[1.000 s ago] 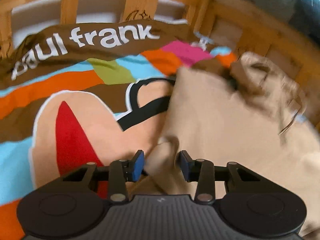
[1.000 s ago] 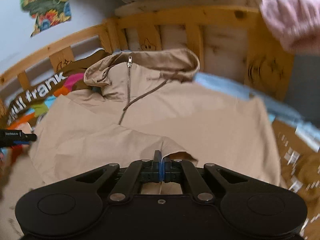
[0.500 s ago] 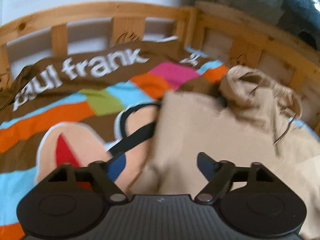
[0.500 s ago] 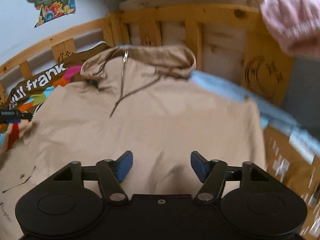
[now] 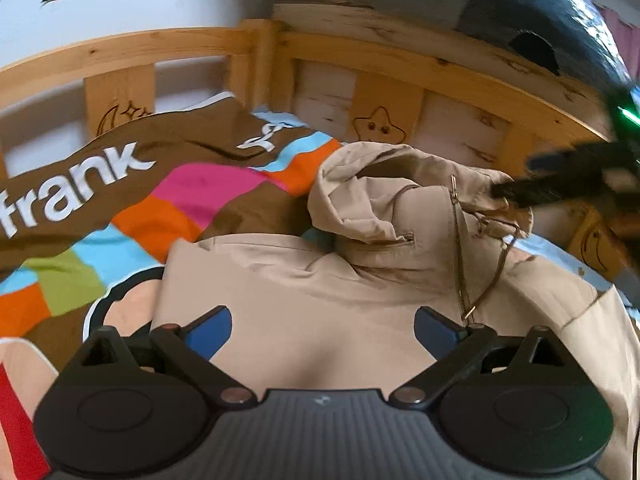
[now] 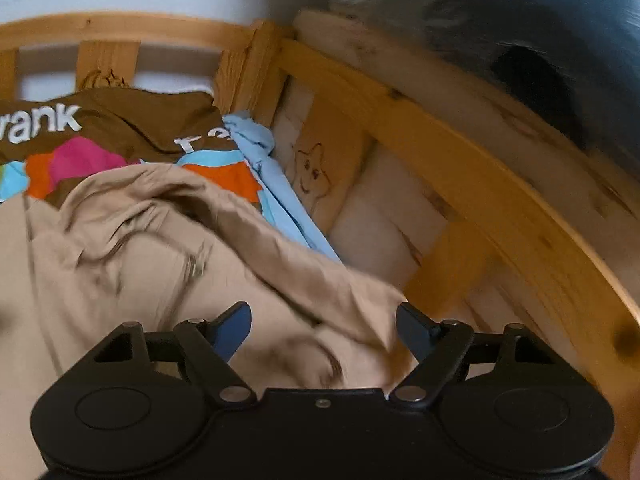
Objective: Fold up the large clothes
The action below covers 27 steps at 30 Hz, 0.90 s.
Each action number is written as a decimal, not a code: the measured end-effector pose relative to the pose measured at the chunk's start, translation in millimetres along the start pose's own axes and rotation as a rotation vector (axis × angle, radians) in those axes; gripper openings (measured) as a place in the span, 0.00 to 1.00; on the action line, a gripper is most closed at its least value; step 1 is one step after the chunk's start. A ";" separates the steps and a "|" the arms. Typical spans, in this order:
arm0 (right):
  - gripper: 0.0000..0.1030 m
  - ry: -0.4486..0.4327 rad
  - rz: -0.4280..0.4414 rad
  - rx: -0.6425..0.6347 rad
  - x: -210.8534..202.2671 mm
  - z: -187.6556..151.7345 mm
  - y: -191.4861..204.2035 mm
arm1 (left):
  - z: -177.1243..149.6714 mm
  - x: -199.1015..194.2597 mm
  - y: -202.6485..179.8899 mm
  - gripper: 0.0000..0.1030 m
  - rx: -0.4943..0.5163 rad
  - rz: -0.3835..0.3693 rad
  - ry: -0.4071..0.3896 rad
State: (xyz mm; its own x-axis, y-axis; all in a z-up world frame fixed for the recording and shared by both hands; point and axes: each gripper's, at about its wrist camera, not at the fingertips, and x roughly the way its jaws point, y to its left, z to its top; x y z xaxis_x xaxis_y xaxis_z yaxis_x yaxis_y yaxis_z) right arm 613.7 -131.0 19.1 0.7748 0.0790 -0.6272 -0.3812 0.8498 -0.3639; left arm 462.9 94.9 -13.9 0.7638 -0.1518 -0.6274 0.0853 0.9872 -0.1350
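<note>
Hoodie: a beige zip-up hoodie [image 5: 320, 288] lies spread on a striped, many-coloured blanket [image 5: 168, 208] on a bed with a wooden frame [image 5: 384, 76].
Hood: the hood [image 5: 360, 192] is bunched at the far end of the garment, close to the frame's corner; the zipper [image 5: 460, 256] runs down from it.
Left gripper: the left gripper [image 5: 322, 330] has its blue-padded fingers spread wide, holding nothing, over the flat body of the hoodie, with the hood ahead and slightly right.
Right gripper: the right gripper [image 6: 323, 330] is likewise spread apart and empty, just above the rumpled hood fabric [image 6: 168, 240], the cloth lying between and ahead of its fingers.
Beside the hood: a light blue sheet [image 6: 272, 184] shows along the frame.
</note>
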 end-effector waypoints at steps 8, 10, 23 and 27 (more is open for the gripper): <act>0.32 0.071 -0.035 -0.040 56.9 32.8 31.0 | -8.6 6.4 29.6 0.97 -0.025 0.011 0.033; 0.04 0.055 -0.057 -0.029 57.2 32.7 35.2 | -7.8 5.4 35.8 0.97 -0.025 0.010 0.031; 0.00 -0.326 -0.165 -0.196 -122.2 -90.3 80.5 | 13.7 -45.1 77.4 0.97 -0.249 -0.180 -0.139; 0.00 -0.280 -0.129 -0.254 -120.6 -134.0 106.7 | 20.3 -32.7 64.8 0.97 -0.184 -0.171 -0.107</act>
State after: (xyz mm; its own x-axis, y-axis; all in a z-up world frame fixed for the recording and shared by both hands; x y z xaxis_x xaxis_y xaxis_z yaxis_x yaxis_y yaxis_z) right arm 411.9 -119.7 -36.4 0.9185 0.1494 -0.3660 -0.3575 0.7090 -0.6078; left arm 456.4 164.9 13.5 0.8124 -0.3000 -0.5000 0.1089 0.9205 -0.3753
